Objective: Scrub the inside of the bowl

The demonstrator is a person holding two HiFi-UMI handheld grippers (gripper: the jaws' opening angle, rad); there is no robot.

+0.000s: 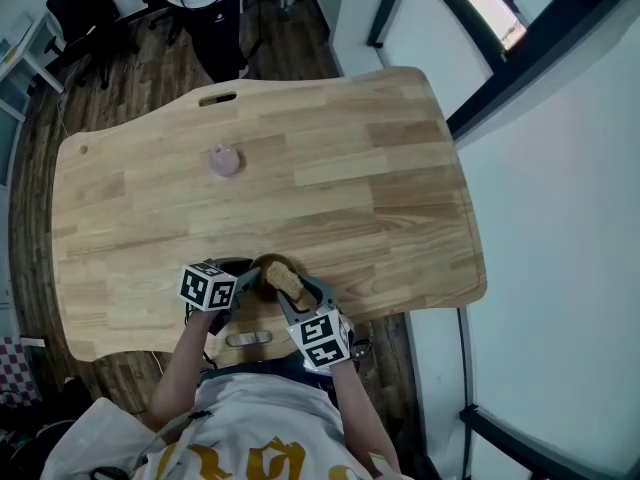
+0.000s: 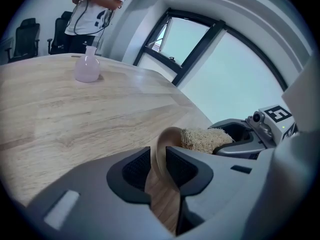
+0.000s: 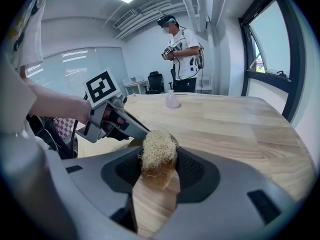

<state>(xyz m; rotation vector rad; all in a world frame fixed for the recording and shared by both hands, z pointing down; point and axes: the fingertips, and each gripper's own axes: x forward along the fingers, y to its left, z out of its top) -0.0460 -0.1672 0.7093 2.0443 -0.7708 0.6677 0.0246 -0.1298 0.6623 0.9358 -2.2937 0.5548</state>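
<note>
You hold two grippers, left gripper [image 1: 247,284] and right gripper [image 1: 292,293]; you see one wooden bowl [image 1: 263,267], one loofah scrubber [image 1: 287,281], one pink bottle [image 1: 225,160], one wooden table [image 1: 360,168], one bystander [image 3: 182,49].

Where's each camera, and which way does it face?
Head view: on the head, looking down at the light wooden table; forearms, left gripper, right gripper show.
Left gripper view: on left gripper, facing window; jaws clamp brown wooden bowl.
Right gripper view: on right gripper, facing room; jaws clamp tan fibrous scrubber.
Shared: small pink bottle.
</note>
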